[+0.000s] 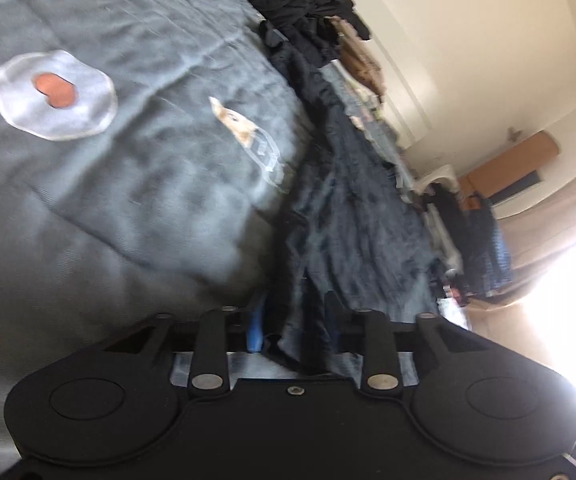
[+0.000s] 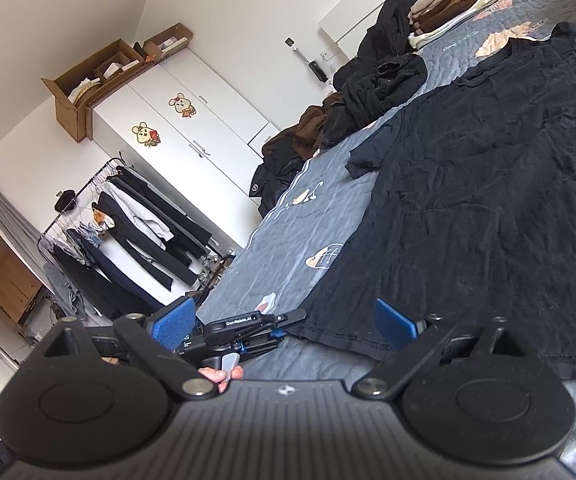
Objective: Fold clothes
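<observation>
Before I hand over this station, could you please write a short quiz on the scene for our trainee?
1. True or false: the black T-shirt lies spread flat on the grey bedspread.
2. Which tongs have nothing between their pads? A left tongs, B right tongs.
3. What colour is the crumpled heap beyond the shirt's sleeve?
Key: 1 true; 2 B; 3 black.

Black T-shirt (image 2: 468, 200) flat on grey bedspread (image 2: 288, 240)
</observation>
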`<state>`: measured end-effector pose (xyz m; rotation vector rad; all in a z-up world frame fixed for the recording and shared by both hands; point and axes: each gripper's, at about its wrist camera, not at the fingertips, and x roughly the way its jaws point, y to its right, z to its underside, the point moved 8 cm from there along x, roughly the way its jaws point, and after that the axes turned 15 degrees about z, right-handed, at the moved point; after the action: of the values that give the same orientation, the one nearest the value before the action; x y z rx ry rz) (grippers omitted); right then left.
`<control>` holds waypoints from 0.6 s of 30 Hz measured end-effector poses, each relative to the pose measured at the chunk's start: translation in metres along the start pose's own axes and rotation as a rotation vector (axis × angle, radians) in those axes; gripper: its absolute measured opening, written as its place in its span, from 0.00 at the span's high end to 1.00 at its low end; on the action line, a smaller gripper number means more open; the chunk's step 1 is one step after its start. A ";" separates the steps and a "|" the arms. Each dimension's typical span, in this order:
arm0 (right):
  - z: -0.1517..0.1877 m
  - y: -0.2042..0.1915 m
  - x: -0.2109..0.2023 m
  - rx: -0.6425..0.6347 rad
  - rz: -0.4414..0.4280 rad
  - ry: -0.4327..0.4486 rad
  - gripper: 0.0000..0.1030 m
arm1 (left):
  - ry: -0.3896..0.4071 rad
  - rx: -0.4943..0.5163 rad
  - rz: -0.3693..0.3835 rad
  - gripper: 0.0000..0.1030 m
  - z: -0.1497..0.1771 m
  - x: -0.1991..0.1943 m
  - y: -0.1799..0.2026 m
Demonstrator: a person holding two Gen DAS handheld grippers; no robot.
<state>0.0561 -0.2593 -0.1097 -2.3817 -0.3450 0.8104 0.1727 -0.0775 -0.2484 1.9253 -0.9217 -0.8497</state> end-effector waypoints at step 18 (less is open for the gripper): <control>0.008 -0.007 0.006 -0.024 -0.008 -0.024 0.07 | -0.032 0.057 0.056 0.88 0.007 0.042 0.014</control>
<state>0.0557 -0.2476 -0.1128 -2.3927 -0.3760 0.8357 0.1847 -0.1210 -0.2480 1.9306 -1.0238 -0.8318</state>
